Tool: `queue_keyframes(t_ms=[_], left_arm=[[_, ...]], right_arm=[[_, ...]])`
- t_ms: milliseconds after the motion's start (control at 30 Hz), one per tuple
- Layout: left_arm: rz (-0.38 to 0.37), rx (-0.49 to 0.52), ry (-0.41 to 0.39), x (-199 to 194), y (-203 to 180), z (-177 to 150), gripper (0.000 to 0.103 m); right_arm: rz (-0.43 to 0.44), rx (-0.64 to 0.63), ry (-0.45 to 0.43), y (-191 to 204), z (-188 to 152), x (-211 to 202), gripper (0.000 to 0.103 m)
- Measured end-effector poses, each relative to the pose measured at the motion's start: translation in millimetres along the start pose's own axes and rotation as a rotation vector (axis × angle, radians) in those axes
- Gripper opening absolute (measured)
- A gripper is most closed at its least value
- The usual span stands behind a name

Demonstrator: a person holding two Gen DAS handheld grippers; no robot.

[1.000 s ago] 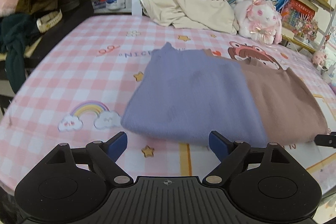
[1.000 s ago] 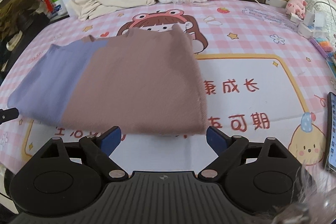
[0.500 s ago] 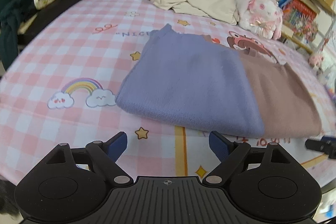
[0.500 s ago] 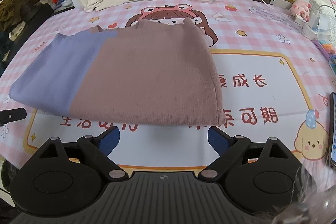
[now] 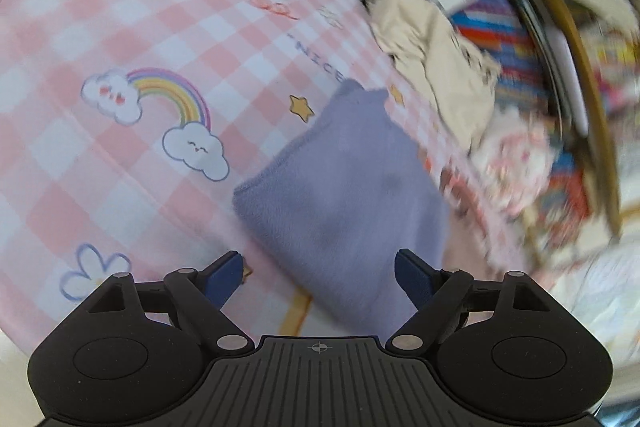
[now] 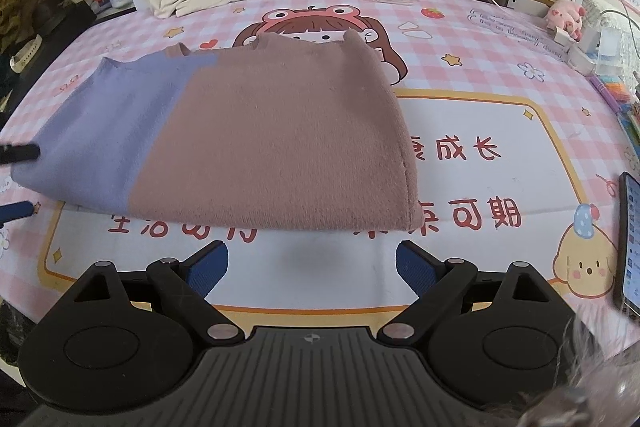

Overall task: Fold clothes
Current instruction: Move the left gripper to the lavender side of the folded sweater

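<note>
The left tool [image 5: 318, 277] is rolling to one side and coming down toward the purple end of the folded sweater [image 6: 224, 135]. A second ago its view was level; now the whole picture is leaning and blurry. Its two blue fingers are apart, just closing in a tiny bit, and they are not pressing on anything. The near purple edge is showing in the gap between them, a bit farther off. In the right wrist view, one black finger of the left tool is poking in beside that purple end.

The right tool [image 6: 312, 261] is hardly moving. Its fingers are wide apart too, holding nothing, and they are hanging just in front of the brown end of the sweater.

The sweater is lying flat on the pink checked surface [image 6: 500, 59], already folded into a neat block, purple on the left and brown on the right. It looks like the left tool is getting ready to pick up the purple end for one more fold, though the blur is making this hard to be sure of.

Near the rainbow [image 5: 160, 103] the word "NICE" is showing in blue letters. In the yellow frame [image 6: 560, 163] red Chinese words are showing, such as "成长" and "可期"; the sweater is covering the rest.
</note>
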State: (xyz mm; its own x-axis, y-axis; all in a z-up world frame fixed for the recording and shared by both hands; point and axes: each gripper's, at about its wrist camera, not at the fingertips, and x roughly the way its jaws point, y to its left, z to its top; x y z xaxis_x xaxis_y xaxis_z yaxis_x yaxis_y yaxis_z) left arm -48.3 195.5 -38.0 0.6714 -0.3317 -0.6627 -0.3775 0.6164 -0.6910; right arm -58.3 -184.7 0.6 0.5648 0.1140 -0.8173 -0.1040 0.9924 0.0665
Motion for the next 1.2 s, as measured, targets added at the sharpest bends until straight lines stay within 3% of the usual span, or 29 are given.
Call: queue_keyframes(t_ms=[200, 367, 433, 533, 600, 767, 833, 933, 1067, 1200], left_arm=[[-0.016, -0.234, -0.084, 2.4, 16.6, 8.3, 0.072], [-0.008, -0.354, -0.129, 5.4, 24.5, 9.6, 0.059], [0.027, -0.376, -0.135, 6.9, 27.6, 8.7, 0.025], [0.034, -0.384, -0.15, 6.9, 30.6, 5.6, 0.018], [0.032, -0.315, -0.172, 2.2, 21.4, 4.6, 0.015], [-0.009, 0.105, -0.246, -11.8, -35.6, 0.3, 0.016], [0.009, 0.193, -0.256, -12.0, -46.0, -2.7, 0.02], [0.026, 0.127, -0.221, -4.9, -35.9, 1.3, 0.037], [0.011, -0.079, -0.165, 6.5, -6.9, 8.5, 0.041], [-0.016, -0.207, -0.135, 13.3, 13.3, 5.3, 0.042]], right_arm=[[-0.013, -0.011, 0.003, -1.3, -3.7, -1.8, 0.091], [-0.025, -0.01, 0.005, -4.9, -6.4, -3.9, 0.091], [-0.025, -0.001, 0.001, -7.0, -7.1, -5.1, 0.091], [-0.026, 0.009, -0.004, -8.6, -7.6, -6.2, 0.091], [-0.023, 0.01, -0.006, -8.4, -6.8, -6.0, 0.091], [-0.01, 0.0, -0.007, -5.6, -2.5, -4.0, 0.091], [-0.004, -0.006, -0.009, -4.0, -1.1, -3.1, 0.091], [0.002, -0.011, -0.007, -2.8, -0.7, -1.8, 0.091], [-0.001, -0.004, -0.006, -2.8, -0.1, -1.6, 0.091], [-0.006, 0.008, -0.006, -6.0, -0.2, -1.7, 0.091]])
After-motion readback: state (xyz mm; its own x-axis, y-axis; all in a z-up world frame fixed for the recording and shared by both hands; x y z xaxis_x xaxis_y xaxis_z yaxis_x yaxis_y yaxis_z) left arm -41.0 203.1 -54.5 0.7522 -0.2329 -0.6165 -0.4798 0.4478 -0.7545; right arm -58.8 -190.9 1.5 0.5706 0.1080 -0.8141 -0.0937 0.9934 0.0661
